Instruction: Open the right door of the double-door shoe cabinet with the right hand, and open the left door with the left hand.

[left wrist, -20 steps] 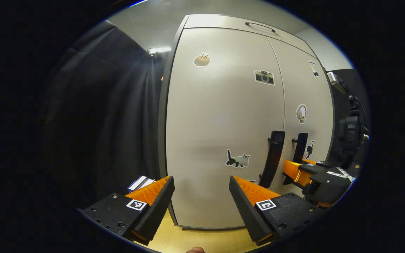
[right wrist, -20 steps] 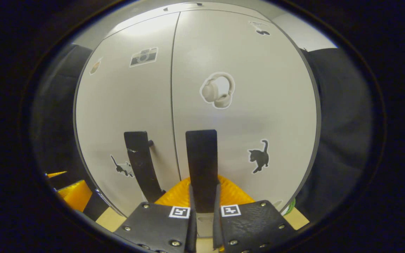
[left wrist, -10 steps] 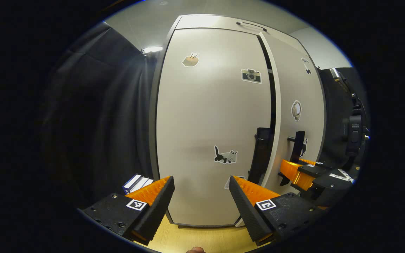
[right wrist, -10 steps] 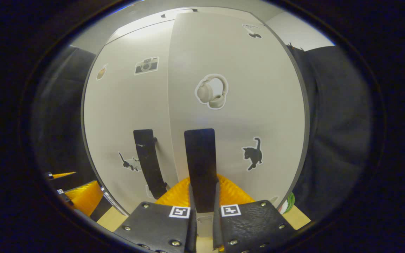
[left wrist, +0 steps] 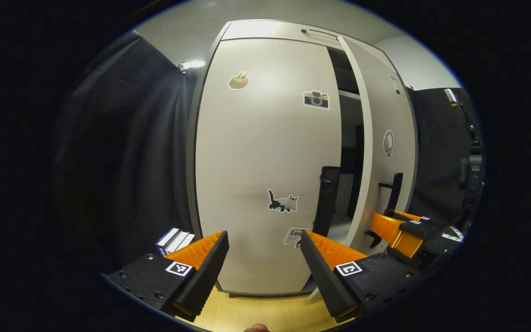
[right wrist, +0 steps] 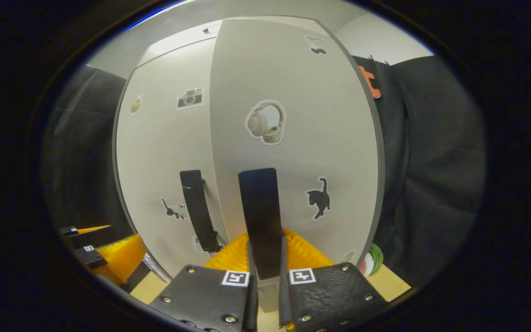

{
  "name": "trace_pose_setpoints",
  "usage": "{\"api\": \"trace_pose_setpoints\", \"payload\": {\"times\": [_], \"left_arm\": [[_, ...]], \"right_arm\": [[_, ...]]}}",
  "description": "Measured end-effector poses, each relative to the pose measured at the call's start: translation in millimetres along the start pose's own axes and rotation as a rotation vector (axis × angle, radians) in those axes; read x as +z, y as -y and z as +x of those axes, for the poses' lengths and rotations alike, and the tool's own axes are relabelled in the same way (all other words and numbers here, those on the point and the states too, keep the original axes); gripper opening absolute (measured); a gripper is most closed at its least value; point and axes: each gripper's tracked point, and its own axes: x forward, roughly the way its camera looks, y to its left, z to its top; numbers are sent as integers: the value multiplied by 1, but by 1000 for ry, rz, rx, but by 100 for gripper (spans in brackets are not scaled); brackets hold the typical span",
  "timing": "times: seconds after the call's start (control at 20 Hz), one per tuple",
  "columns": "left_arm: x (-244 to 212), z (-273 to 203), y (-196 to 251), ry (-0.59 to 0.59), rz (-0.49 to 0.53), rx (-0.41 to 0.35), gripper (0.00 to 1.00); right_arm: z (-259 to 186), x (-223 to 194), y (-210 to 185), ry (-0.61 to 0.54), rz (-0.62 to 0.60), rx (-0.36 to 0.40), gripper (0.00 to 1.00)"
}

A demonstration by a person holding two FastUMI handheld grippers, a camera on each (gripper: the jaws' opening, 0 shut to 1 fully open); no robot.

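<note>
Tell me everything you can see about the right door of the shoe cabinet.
The right door is a tall, flat, pale grey panel, smooth like laminate. It stands partly open, with a dark gap beside the shut left door. Stickers on it show headphones, a black cat and a small dark shape near the top. Its black vertical bar handle sits by the inner edge, and the right tongs are closed on that handle's lower end.

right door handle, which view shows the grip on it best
The right gripper view: the right door handle stands dead centre with the right gripper shut on it. The left gripper view shows the same handle small, from the side, near the edge.
</note>
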Motion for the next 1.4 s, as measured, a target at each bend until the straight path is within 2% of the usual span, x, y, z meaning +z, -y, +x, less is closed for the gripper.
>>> {"api": "trace_pose_setpoints", "payload": {"times": [0.15, 0.2, 0.55, 0.6, 1.05, 1.4], "left_arm": [[3, 4, 13, 8, 4, -32, 99], [4, 7, 17, 10, 5, -43, 97], [4, 22, 55, 11, 7, -129, 97], [4, 24, 59, 9, 5, -134, 97], [5, 40, 64, 10, 21, -135, 97], [-4, 54, 75, -14, 24, -128, 97]], "right_arm": [[-8, 1, 5, 10, 6, -11, 18], [-10, 1, 6, 11, 7, -13, 18], [-31, 2, 17, 30, 17, -12, 18], [-28, 3, 17, 28, 23, -11, 10], [-43, 4, 30, 50, 11, -15, 9], [-66, 5, 61, 57, 14, -61, 9]]}}
